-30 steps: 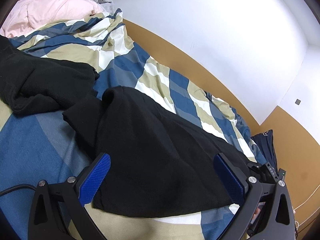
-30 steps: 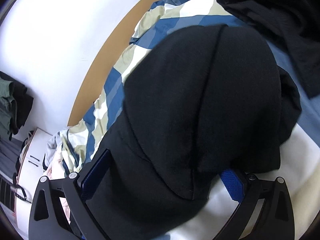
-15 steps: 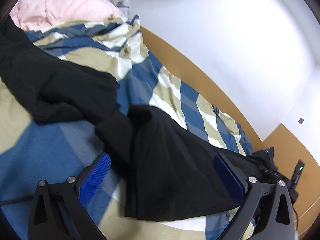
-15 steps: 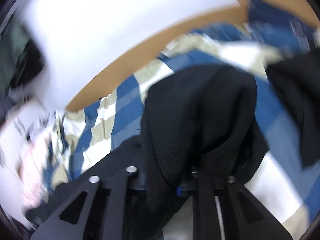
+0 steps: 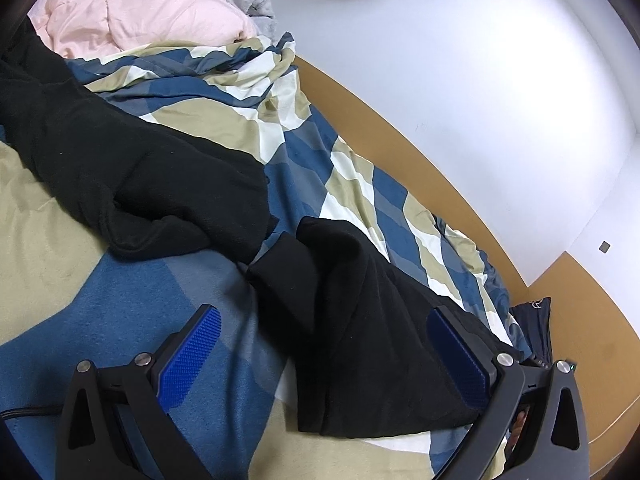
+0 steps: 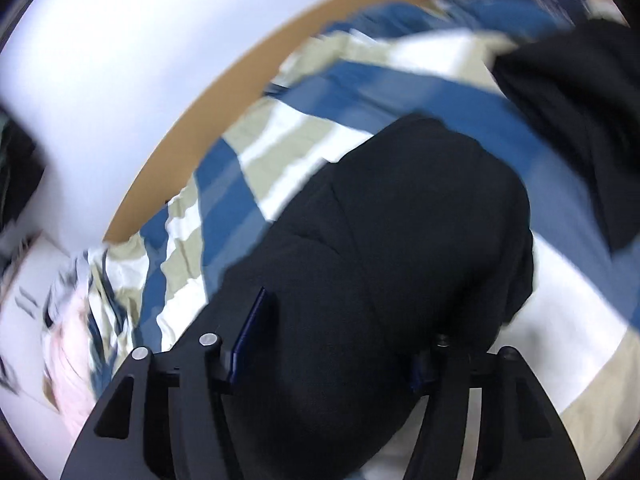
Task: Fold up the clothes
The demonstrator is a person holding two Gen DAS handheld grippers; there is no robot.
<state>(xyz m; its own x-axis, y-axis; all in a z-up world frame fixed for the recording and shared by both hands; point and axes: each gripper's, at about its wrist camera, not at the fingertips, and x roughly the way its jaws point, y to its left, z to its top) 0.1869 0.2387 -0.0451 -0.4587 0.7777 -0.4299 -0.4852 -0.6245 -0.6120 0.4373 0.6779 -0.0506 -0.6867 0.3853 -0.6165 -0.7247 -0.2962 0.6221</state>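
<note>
Black garment [image 5: 360, 320] lying rumpled on the blue, beige and white checked bedcover [image 5: 312, 160], matte fleece-like cloth, one fold bunched between the jaws of the right gripper [image 6: 340, 344], jaws just opening, grip undeterminable, left gripper [image 5: 324, 344] spread wide, empty, above the garment's near edge.

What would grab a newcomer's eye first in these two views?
The black garment sprawls across the blue, beige and white checked duvet, filling the space between the open left hand-held gripper's blue pads. A pink garment is heaped at the far end. In the blurred right wrist view, black fabric bulges between the right hand-held gripper's parted fingers.
</note>
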